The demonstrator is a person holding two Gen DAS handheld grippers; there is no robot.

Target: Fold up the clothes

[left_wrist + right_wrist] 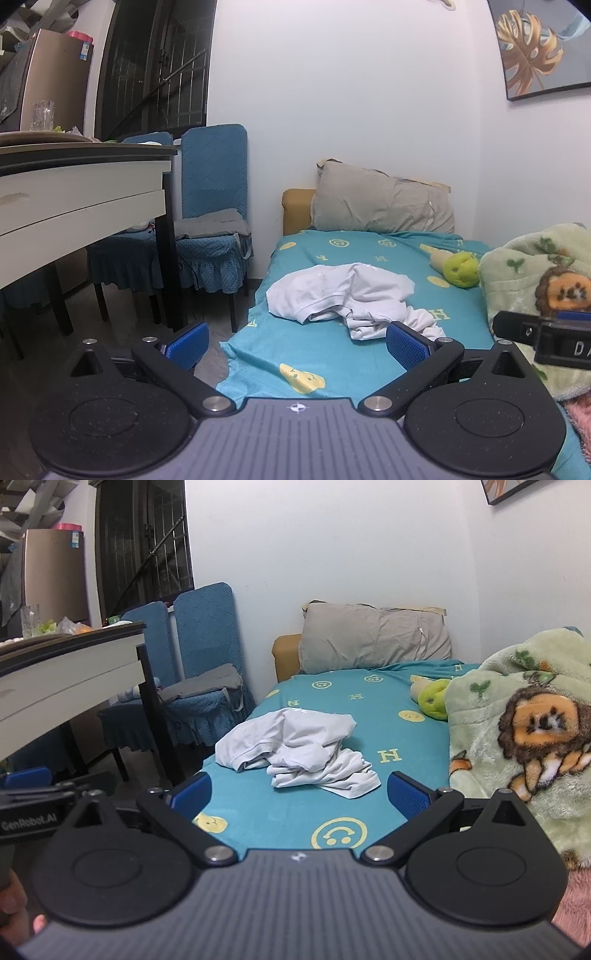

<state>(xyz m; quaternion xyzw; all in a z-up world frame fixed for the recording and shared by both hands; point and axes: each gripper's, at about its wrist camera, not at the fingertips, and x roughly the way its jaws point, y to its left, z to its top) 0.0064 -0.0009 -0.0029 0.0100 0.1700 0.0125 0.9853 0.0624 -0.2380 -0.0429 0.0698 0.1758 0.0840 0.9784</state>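
Observation:
A crumpled white garment (343,295) lies in a heap on the teal bed sheet (332,354); it also shows in the right wrist view (299,751) on the sheet (332,698). My left gripper (297,341) is open and empty, held short of the garment over the bed's near corner. My right gripper (299,794) is open and empty, just short of the garment's near edge. The right gripper's body shows at the right edge of the left wrist view (546,338), and the left gripper's body at the left edge of the right wrist view (40,790).
A green lion-print blanket (517,720) is piled on the bed's right side. A green plush toy (434,698) and a grey pillow (373,638) lie at the head. Left of the bed stand blue-covered chairs (214,221) and a white table (74,192).

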